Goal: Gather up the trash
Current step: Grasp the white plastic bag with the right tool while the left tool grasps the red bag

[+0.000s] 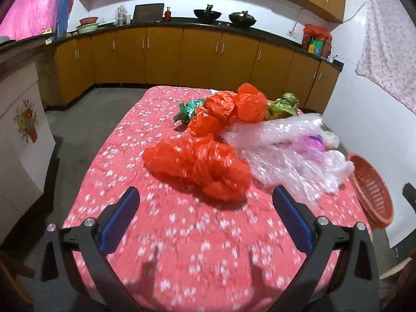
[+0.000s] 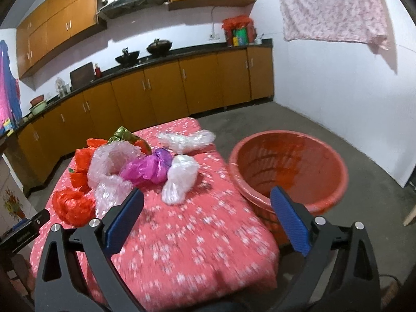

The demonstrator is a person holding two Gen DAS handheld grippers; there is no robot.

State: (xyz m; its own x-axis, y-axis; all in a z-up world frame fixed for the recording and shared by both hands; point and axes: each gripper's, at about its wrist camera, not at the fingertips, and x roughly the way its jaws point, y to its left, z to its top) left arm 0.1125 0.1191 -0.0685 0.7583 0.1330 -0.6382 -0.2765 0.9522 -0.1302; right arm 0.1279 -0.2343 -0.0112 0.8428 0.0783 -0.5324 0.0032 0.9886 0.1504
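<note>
Crumpled trash lies on a table with a red flowered cloth [image 1: 182, 234]. A red plastic bag [image 1: 197, 166] sits just ahead of my open, empty left gripper [image 1: 205, 195]. Behind it lie more red bags [image 1: 234, 109], green foil [image 1: 189, 108], gold-green foil [image 1: 283, 105] and bubble wrap [image 1: 280, 143]. My right gripper [image 2: 206, 195] is open and empty above the cloth [image 2: 195, 234]. Ahead of it lie a clear bag [image 2: 180, 179], a purple bag [image 2: 150, 167], bubble wrap [image 2: 111, 171] and a red bag [image 2: 72, 202]. A red basket [image 2: 288, 166] stands to the table's right.
The basket also shows in the left wrist view [image 1: 371, 189] at the table's right edge. Orange kitchen cabinets [image 1: 166, 54] run along the far wall. A white wall [image 2: 338, 98] stands on the right. Grey floor [image 2: 260, 119] surrounds the table.
</note>
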